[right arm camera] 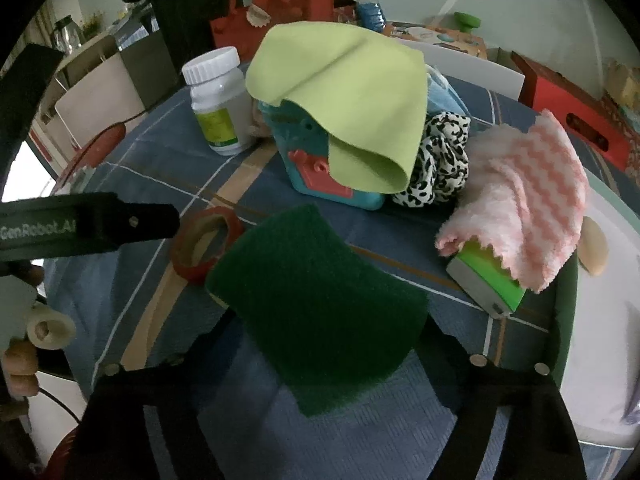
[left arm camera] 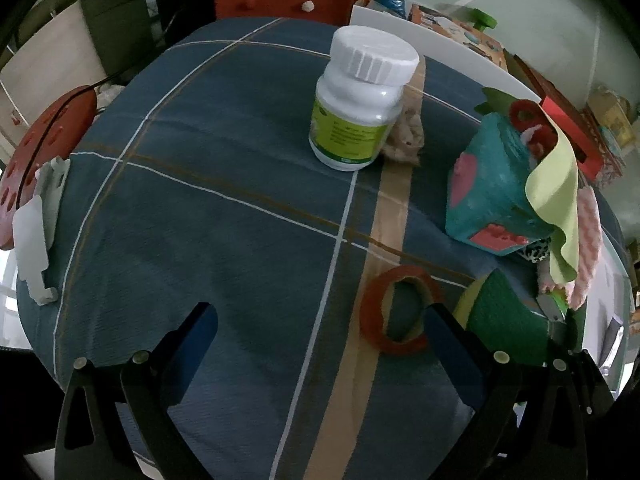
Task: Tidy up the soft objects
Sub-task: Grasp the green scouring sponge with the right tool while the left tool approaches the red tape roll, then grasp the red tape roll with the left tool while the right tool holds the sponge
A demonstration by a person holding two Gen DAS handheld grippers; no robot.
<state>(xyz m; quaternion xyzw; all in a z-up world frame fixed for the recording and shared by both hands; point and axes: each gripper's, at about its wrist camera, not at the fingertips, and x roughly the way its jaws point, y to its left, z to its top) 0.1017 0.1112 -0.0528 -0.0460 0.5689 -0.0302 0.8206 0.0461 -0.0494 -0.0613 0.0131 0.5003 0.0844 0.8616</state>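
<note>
The green scouring pad (right arm camera: 320, 312) sits between the fingers of the right gripper (right arm camera: 324, 340), its dark rough face up and slightly bowed; the fingers press its two sides, so the gripper is clamped on it, just above the checked blue tablecloth (right arm camera: 132, 152). From the left wrist view the same pad (left arm camera: 508, 316) shows at the right, just past the left gripper's right finger, with a yellow edge underneath.

Ahead of the pad stands a teal toy box (right arm camera: 316, 160) with a lime-green cloth (right arm camera: 352, 100) draped over its top and hanging down its front. Just to the right of the box lies a black-and-white spotted fabric (right arm camera: 440, 160), bunched up, and beyond that a pink-and-white fluffy cloth (right arm camera: 524, 192) slumps over a green and white block (right arm camera: 488, 280) (what the block is, I cannot tell).

To the left of the pad a red tape roll (right arm camera: 204, 244) lies flat on the tablecloth, touching the pad's corner or very nearly so. Farther ahead on the left a white pill bottle (right arm camera: 220, 100) stands upright, lid on.

The left gripper (left arm camera: 320, 332) hovers over bare tablecloth with its fingers wide apart and nothing between them; the tape roll (left arm camera: 400, 312) lies just at its right fingertip, and the bottle (left arm camera: 360, 100) stands well ahead.
</note>
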